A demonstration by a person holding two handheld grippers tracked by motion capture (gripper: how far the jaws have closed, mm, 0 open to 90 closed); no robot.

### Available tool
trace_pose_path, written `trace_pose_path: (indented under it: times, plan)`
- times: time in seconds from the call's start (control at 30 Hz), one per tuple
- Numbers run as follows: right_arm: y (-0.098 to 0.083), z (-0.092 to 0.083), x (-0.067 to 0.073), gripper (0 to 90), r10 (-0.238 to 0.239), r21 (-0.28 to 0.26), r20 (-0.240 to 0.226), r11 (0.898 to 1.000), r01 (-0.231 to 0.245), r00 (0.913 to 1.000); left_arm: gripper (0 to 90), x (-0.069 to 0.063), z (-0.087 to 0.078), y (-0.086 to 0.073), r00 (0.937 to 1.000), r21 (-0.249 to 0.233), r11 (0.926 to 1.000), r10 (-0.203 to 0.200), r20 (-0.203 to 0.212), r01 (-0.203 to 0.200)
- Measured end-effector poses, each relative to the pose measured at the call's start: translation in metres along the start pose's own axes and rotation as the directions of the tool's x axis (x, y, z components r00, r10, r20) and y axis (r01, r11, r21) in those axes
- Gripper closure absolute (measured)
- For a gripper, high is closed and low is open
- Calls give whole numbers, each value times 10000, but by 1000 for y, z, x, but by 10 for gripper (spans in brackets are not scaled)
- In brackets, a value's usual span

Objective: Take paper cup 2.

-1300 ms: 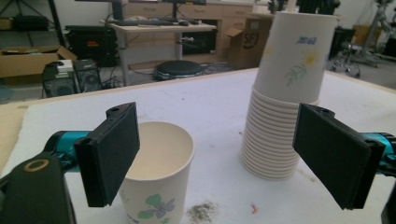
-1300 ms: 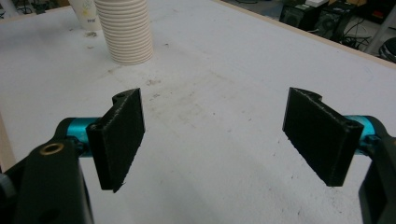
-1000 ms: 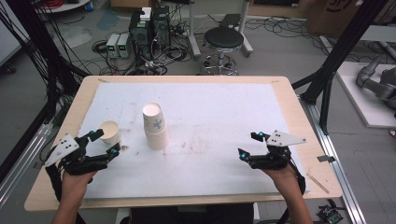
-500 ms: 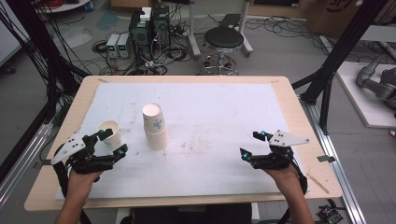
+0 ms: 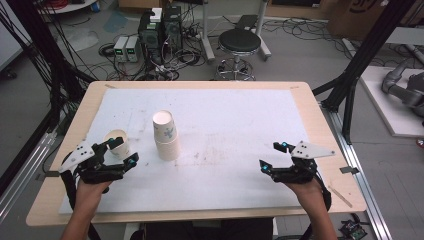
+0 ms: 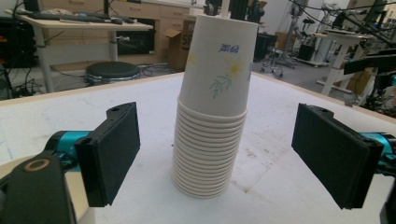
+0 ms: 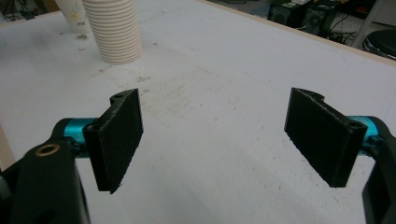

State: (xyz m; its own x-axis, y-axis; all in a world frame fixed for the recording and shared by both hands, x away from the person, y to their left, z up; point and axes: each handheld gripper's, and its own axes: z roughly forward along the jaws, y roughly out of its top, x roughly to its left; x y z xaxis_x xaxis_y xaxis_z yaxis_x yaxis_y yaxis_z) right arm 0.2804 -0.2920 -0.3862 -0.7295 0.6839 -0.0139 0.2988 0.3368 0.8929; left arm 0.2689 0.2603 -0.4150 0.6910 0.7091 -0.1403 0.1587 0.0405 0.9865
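A tall stack of flowered paper cups (image 5: pixel 166 135) stands upside down on the white mat, left of centre. A single cup (image 5: pixel 116 142) stands upright to its left. My left gripper (image 5: pixel 125 151) is open beside that single cup and points at the stack. In the left gripper view the stack (image 6: pixel 212 121) rises a little beyond the two wide-apart pads (image 6: pixel 112 154), untouched. My right gripper (image 5: pixel 271 156) rests low at the right of the mat. Its jaws have just been opening, and nothing lies between its pads (image 7: pixel 116 140). The stack (image 7: pixel 116 32) shows far off in the right gripper view.
The white mat (image 5: pixel 225 125) covers a wooden table (image 5: pixel 320 125) with faint smudges near the middle. A black stool (image 5: pixel 240 42), power boxes and cables lie on the floor beyond the far edge. Black frame posts stand at both sides.
My left gripper has shifted slightly right, off the single cup and toward the stack. The right hand has stayed where it was.
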Motion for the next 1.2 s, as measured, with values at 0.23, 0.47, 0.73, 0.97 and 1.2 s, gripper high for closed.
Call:
trace_pose_path:
  times: [0.23,0.47,0.73,0.97,1.2]
  plan:
    - [-2,1,2,197,2,118,-11,9999,-2,10000,155,-3,4,0,10000,129,9999,45,61,-46]
    - [-2,-3,4,197,-14,61,47,10000,14,10000,154,-11,8,8,9995,-46,9998,201,259,-200]
    - [1,-3,7,197,-73,190,-62,9998,74,10000,153,-13,16,17,9996,7,10000,19,283,-19]
    - [0,-3,7,197,-155,192,-152,9997,158,9998,153,-15,31,37,9982,135,9992,362,468,-369]
    - [0,-2,9,197,-162,233,-181,9996,166,9997,153,-13,50,51,9979,558,9970,524,392,-545]
